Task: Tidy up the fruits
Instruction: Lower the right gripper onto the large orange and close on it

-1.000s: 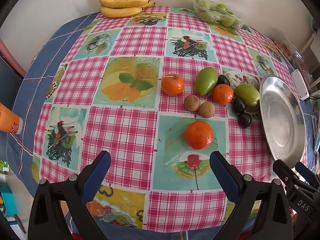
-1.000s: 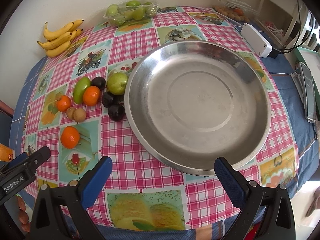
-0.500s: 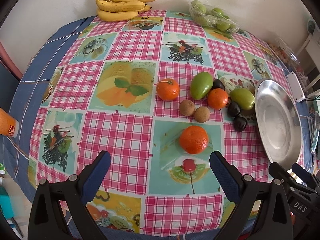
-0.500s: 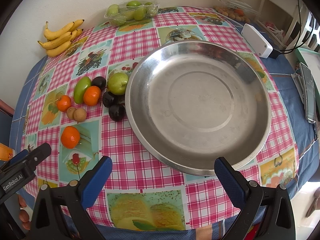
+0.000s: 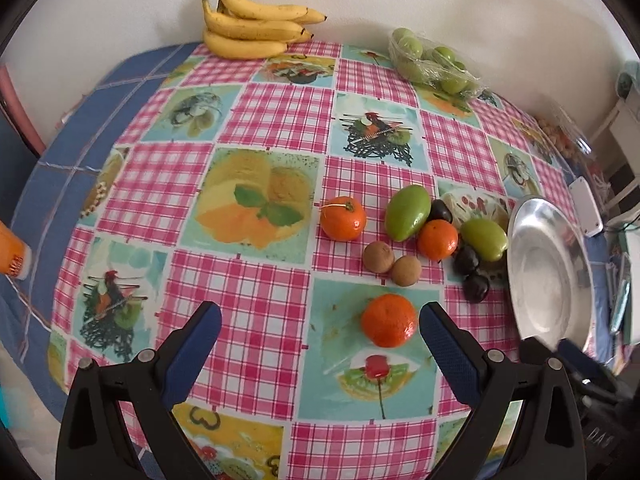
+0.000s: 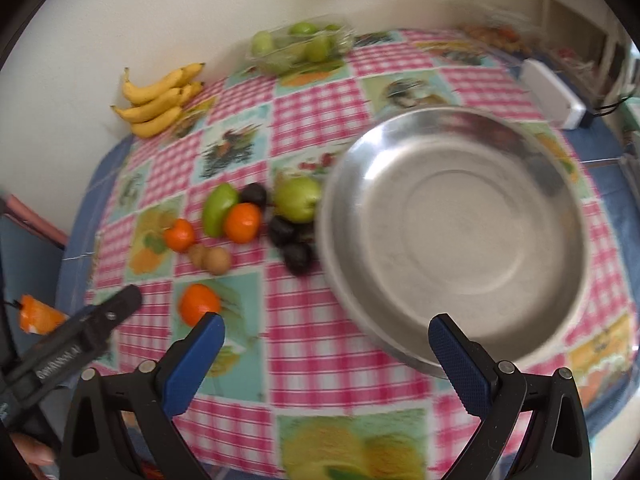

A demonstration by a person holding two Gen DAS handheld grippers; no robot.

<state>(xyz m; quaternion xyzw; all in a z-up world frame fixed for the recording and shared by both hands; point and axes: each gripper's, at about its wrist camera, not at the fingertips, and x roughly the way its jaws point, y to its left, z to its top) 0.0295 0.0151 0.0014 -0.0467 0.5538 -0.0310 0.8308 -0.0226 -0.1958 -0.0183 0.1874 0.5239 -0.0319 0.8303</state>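
A cluster of loose fruit lies mid-table: a near orange [image 5: 388, 321], two more oranges [image 5: 343, 218] [image 5: 438, 239], two green mangoes [image 5: 407, 212] [image 5: 484, 238], two brown kiwis [image 5: 378, 257], and dark plums [image 5: 476, 288]. A round steel plate [image 6: 452, 236] stands empty to their right. My left gripper [image 5: 320, 330] is open and empty, just short of the near orange. My right gripper [image 6: 326, 340] is open and empty, over the cloth at the plate's near left rim.
A bunch of bananas [image 5: 252, 26] and a wrapped tray of green fruit [image 5: 434, 62] sit at the table's far edge by the wall. A white box [image 6: 554, 94] lies behind the plate. An orange bottle [image 5: 10, 254] stands off the left edge.
My left gripper has moved a little forward toward the fruit. My right gripper has swung left, so the plate now sits to the right in its view, which is blurred.
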